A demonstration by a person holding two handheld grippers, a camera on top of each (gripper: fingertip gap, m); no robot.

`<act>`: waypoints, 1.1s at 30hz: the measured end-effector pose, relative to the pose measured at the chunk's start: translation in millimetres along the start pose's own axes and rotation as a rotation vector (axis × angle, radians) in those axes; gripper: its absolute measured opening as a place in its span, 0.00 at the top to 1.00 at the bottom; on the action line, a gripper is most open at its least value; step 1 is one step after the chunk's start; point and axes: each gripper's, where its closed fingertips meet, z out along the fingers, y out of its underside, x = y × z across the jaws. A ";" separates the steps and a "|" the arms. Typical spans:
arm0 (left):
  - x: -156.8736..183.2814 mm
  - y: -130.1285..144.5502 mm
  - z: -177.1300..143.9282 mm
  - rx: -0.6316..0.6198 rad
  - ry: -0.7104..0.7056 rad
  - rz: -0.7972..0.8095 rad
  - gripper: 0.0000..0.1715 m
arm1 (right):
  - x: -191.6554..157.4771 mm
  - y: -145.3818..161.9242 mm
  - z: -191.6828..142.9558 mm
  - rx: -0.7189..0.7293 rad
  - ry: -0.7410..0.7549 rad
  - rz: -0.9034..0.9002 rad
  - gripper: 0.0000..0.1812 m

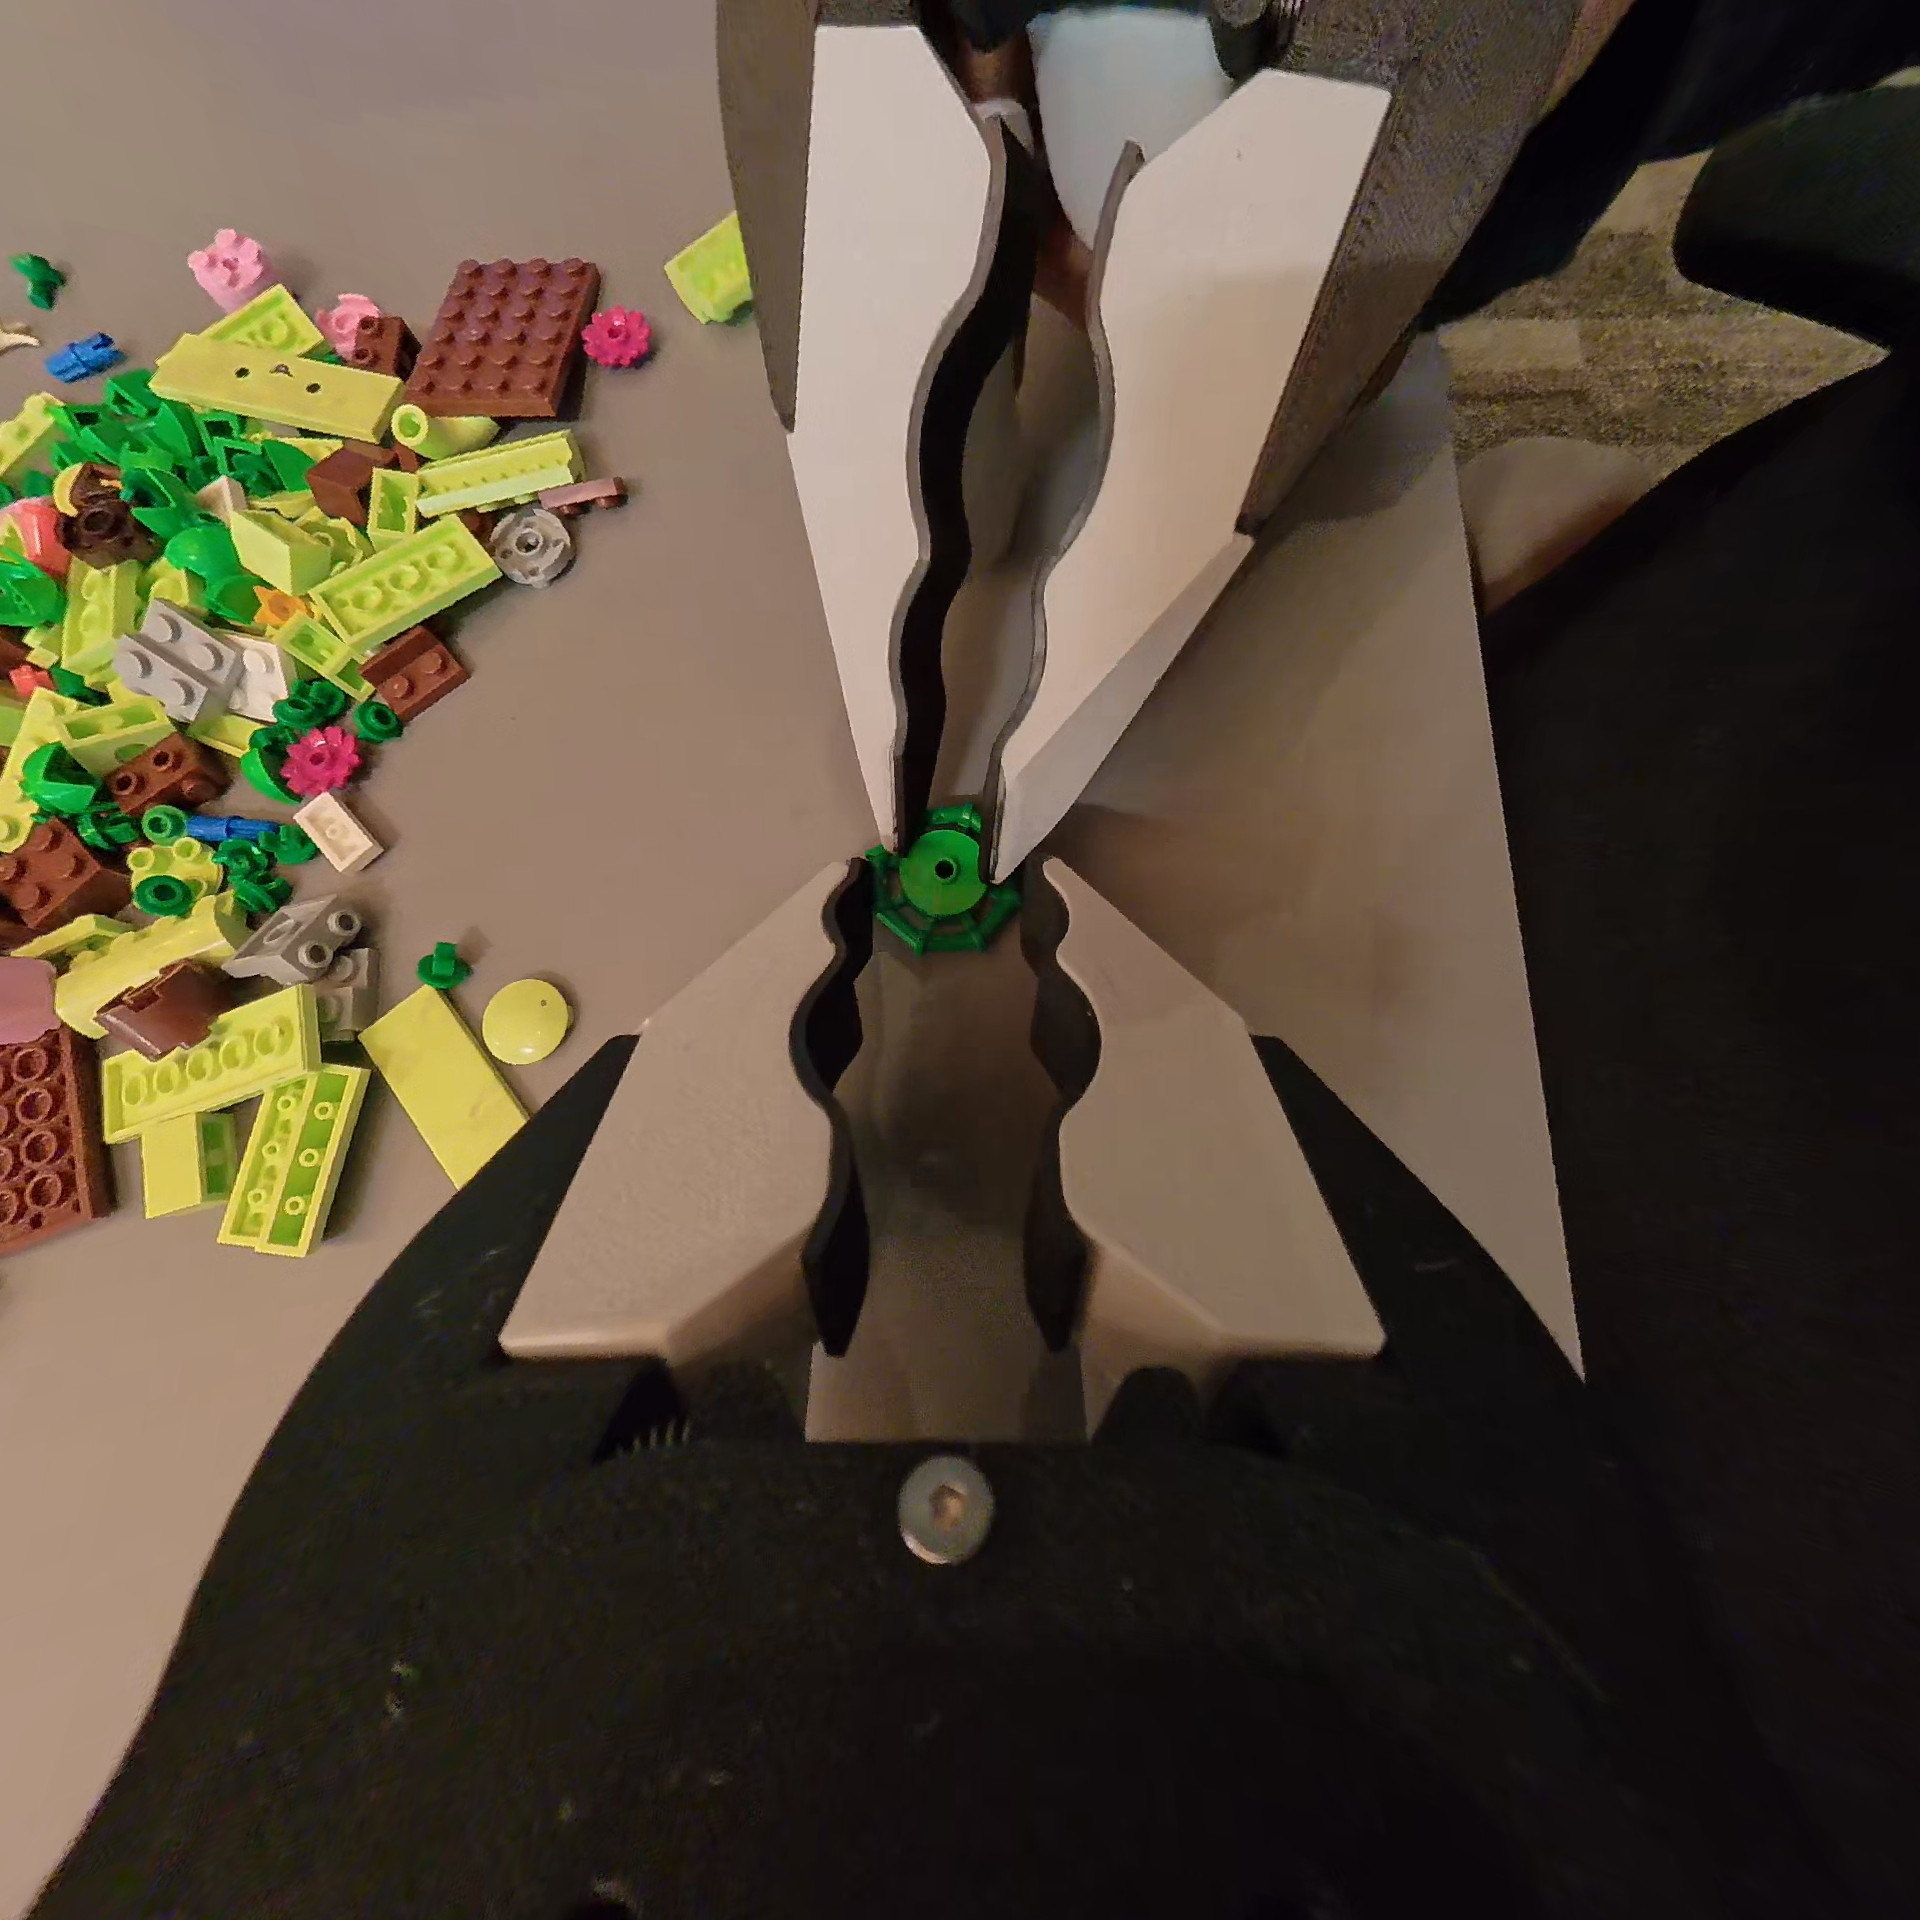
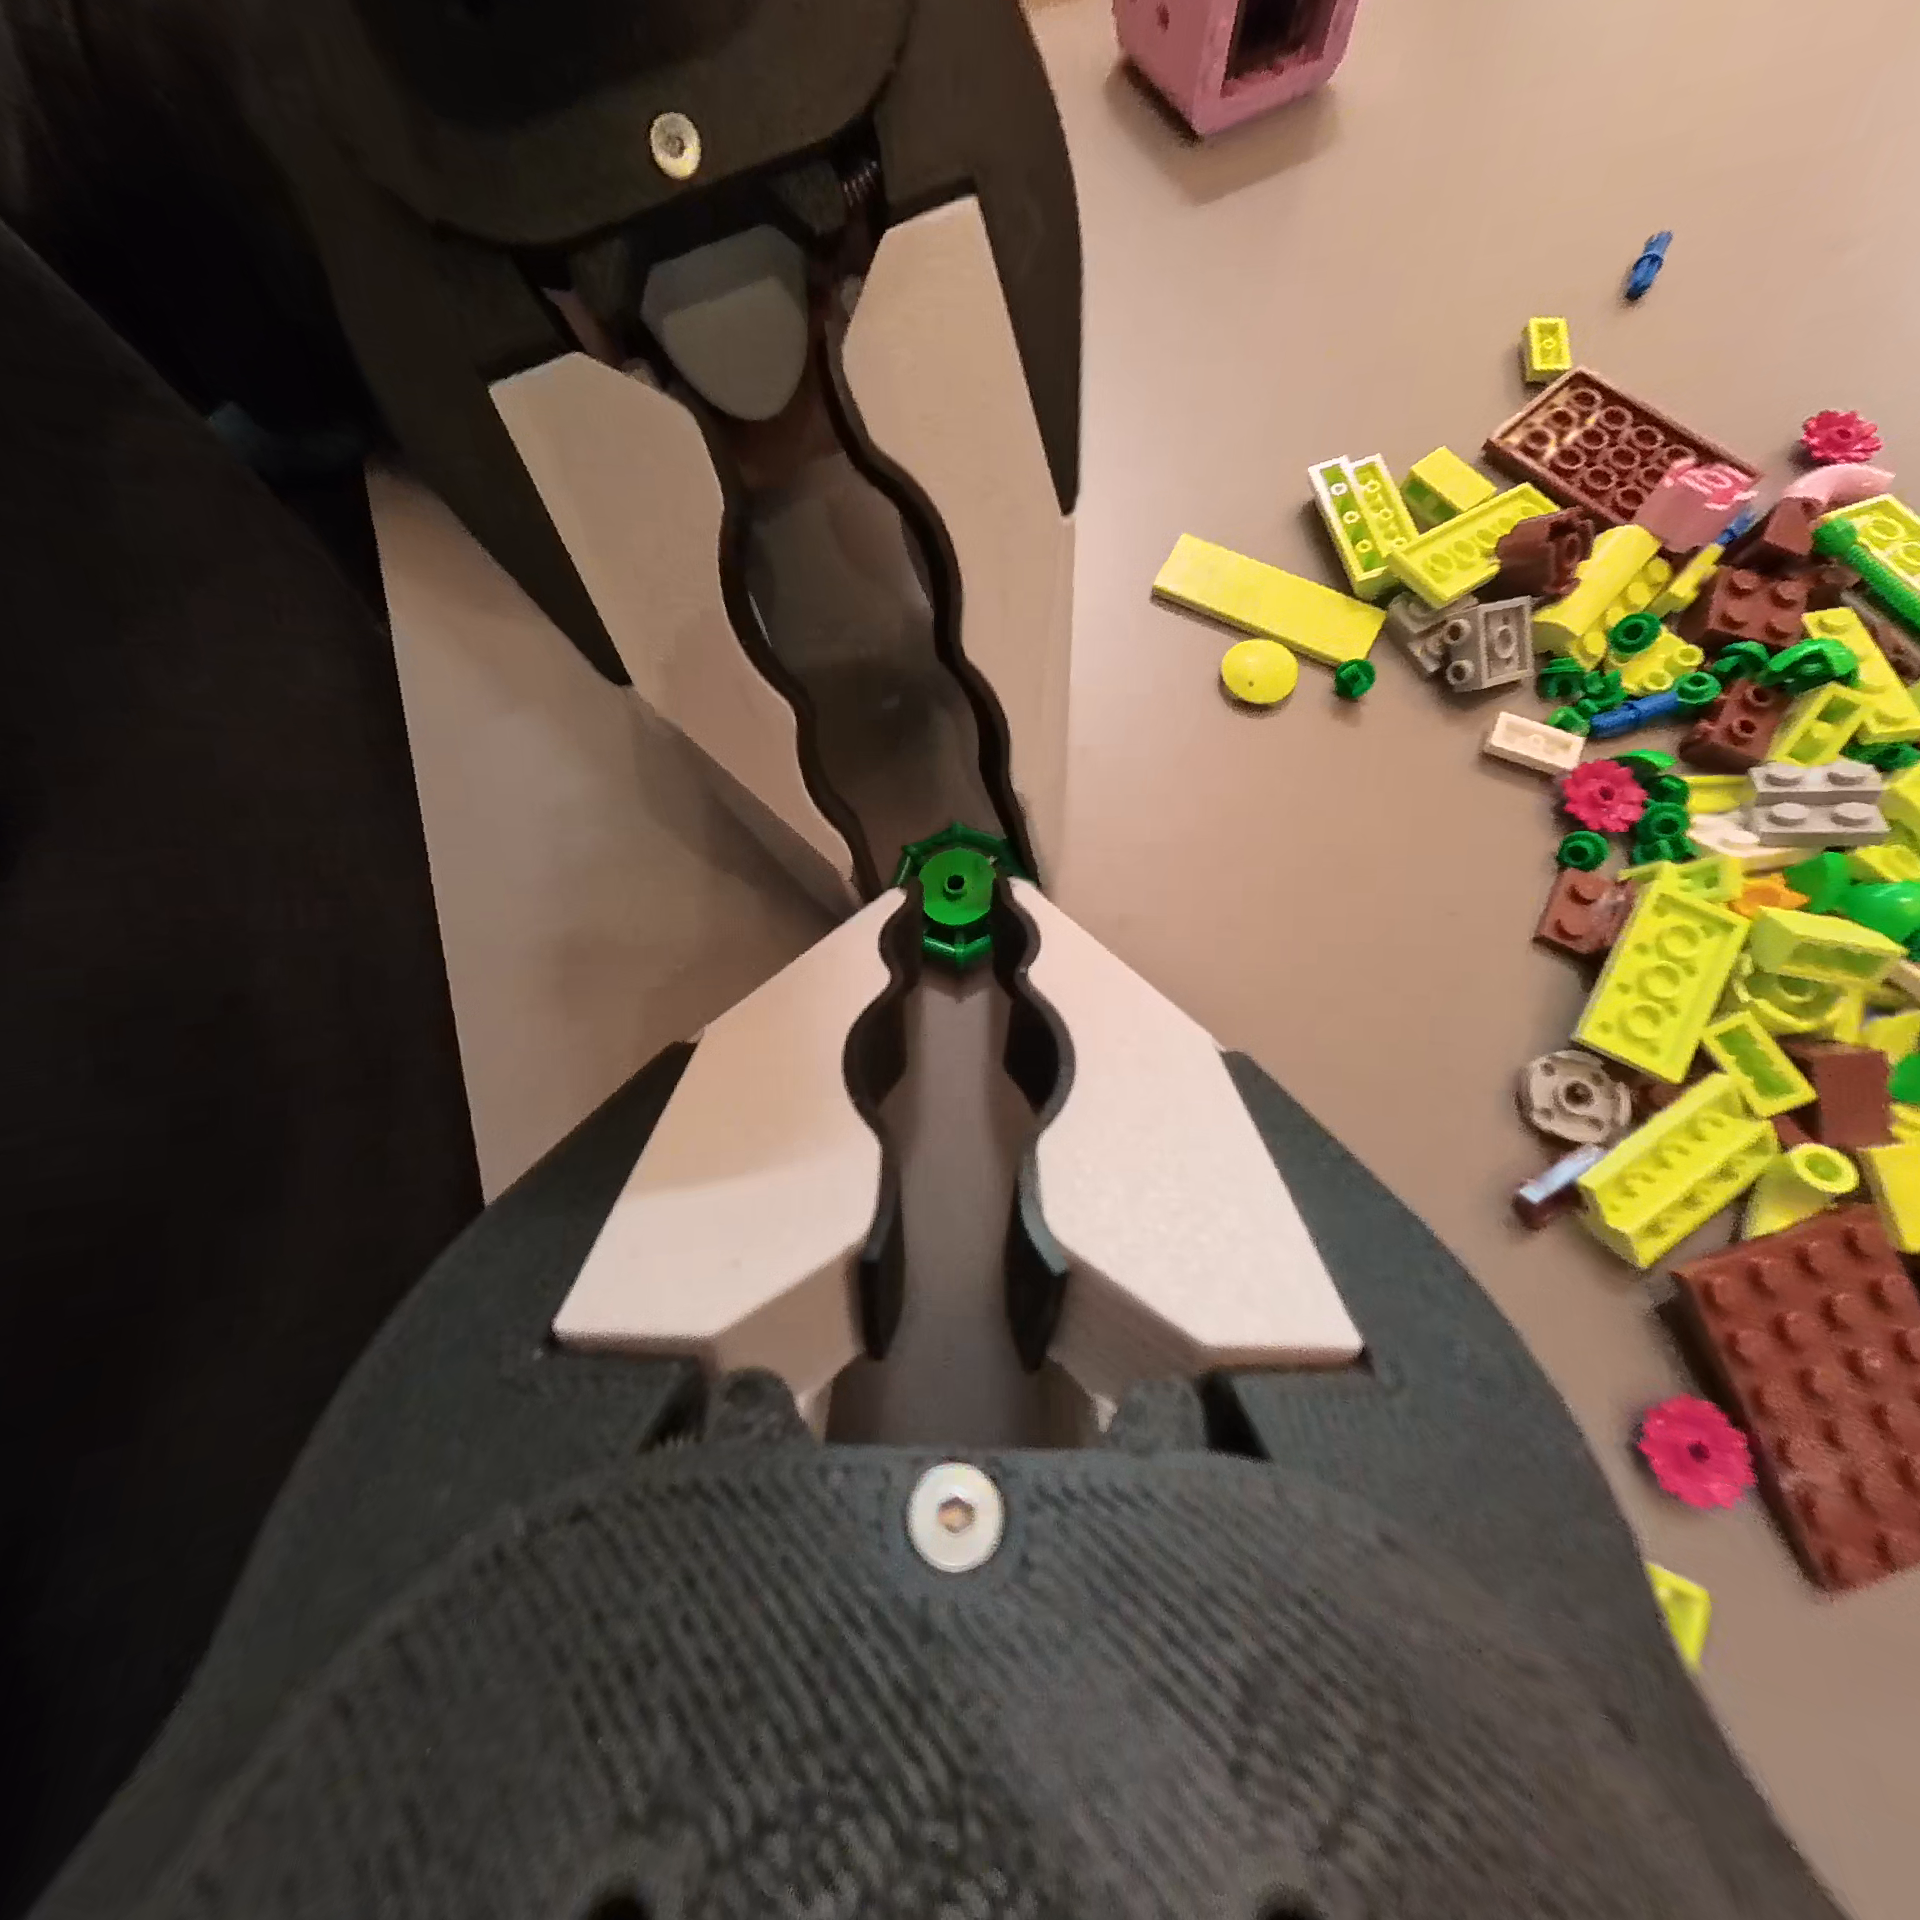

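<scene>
My left gripper (image 1: 943, 885) is shut on a dark green web-shaped round piece (image 1: 940, 937) above the grey table (image 1: 623, 779). My right gripper (image 1: 945, 837) comes in from the top of the left wrist view, tip to tip with the left one. It is shut on a bright green round stud piece (image 1: 940, 868) that sits against the centre of the web piece. In the right wrist view my right gripper (image 2: 956, 896) holds the stud piece (image 2: 954, 885), with the web piece (image 2: 956, 951) behind it in the left gripper (image 2: 951, 847).
A pile of lime, green, brown and grey bricks (image 1: 208, 675) lies on the table to the left, also in the right wrist view (image 2: 1714, 831). A brown studded plate (image 1: 504, 332) and pink flower pieces (image 1: 615, 337) lie there. A pink block (image 2: 1236, 52) stands farther off. Carpet (image 1: 1621, 343) lies beyond the table edge. Only a small space, under 4 cm, lies between the two pairs of fingers. The brown studded plate (image 1: 504, 332) is about equally far from each gripper, around 15 cm. The right camera catches it too, in the right wrist view (image 2: 1829, 1371).
</scene>
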 end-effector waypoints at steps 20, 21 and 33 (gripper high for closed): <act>0.1 1.1 1.1 -0.010 -0.006 0.002 0.83 | 1.2 -4.9 -1.1 0.036 0.031 -0.073 0.95; 0.2 1.1 1.2 -0.010 -0.005 0.001 0.83 | 0.5 -3.9 -0.1 0.028 0.028 -0.081 0.96; 0.8 1.2 1.2 -0.010 -0.005 0.001 0.83 | -0.8 -3.5 1.8 0.013 0.012 -0.090 1.00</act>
